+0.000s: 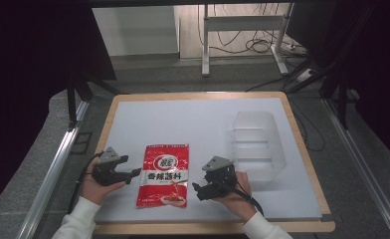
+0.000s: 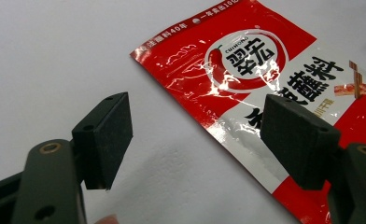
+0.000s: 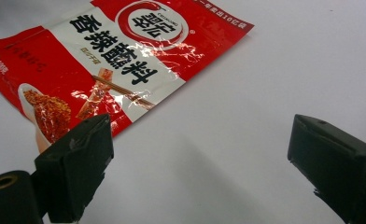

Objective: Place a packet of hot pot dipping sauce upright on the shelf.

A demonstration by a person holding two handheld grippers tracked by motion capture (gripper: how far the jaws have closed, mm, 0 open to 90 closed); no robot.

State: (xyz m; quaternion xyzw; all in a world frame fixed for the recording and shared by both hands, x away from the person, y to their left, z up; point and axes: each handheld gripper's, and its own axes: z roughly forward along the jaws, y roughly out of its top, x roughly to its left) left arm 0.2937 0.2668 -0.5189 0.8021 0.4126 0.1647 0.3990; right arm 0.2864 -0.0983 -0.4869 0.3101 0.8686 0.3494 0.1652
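On the white table (image 1: pixel 208 119) a red packet (image 1: pixel 164 174) lies flat between the two grippers, near a clear bin (image 1: pixel 257 144). The left gripper (image 1: pixel 132 175) and right gripper (image 1: pixel 197 190) both gape wide, holding nothing. Slide one jaw under the packet's edge before squeezing

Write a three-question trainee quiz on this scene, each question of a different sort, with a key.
1. True or false: the red packet lies flat on the white table between the left gripper and the right gripper.
2. The clear plastic bin holds: A) the packet, B) nothing visible, C) a gripper.
3. Fill in: both grippers' jaws stand ____, with nothing pinched between them.

Key: 1 true; 2 B; 3 open.
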